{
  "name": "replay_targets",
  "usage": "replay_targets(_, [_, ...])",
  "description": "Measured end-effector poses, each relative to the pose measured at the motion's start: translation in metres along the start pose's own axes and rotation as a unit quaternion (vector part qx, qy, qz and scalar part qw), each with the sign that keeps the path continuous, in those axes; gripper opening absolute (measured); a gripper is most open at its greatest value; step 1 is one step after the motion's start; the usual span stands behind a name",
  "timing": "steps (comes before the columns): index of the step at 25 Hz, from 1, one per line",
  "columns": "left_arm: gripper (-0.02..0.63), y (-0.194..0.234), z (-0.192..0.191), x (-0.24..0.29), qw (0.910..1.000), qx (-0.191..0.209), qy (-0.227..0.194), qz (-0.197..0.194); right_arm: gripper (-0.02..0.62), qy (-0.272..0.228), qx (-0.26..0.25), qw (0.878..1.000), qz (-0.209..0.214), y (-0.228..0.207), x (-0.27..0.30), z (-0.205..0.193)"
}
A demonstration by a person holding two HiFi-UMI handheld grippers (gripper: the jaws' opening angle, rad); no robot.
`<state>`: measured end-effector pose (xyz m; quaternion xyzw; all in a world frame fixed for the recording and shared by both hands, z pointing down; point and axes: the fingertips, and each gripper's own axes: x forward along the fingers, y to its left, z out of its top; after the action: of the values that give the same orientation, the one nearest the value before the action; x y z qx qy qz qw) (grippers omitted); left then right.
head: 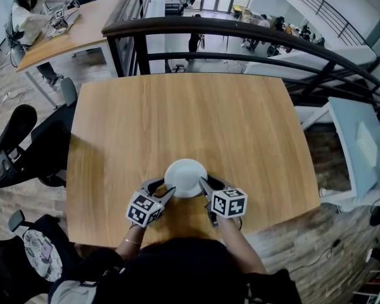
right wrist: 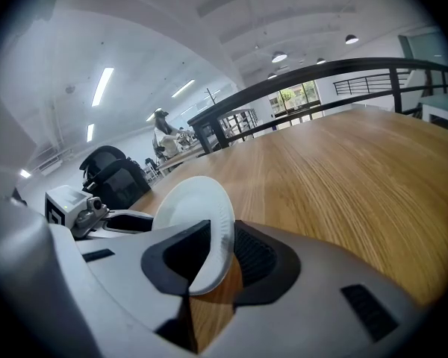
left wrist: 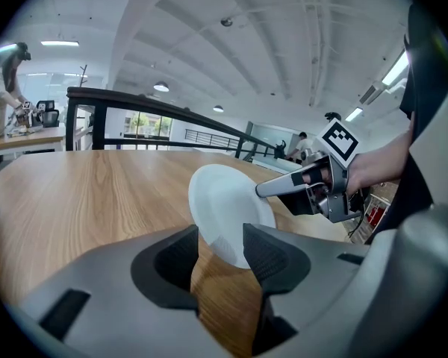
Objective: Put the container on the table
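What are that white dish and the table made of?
The container looks like matte white paper, going by its thin, faintly ridged rim, though it could be thin plastic. The table looks like wood or wood-look laminate, with straight grain lines and a satin sheen.

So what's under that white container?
Just the wooden table shows under the container, which the right gripper grips tilted by its rim. The patch directly beneath is covered in the head view, so whether it touches I cannot tell.

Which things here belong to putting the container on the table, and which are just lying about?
Job in hand: container; table; left gripper; right gripper.

Just lying about: black chair; railing; far desk.
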<state>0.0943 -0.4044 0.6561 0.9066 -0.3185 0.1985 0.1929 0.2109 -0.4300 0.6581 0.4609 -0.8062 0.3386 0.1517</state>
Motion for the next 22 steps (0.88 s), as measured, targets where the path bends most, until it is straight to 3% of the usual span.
replay_targets(22, [0.176,0.006,0.007,-0.013,0.9998,-0.01,-0.007,0.015,0.104,-0.018,0.0,1.0,-0.007,0.004,-0.007,0.005])
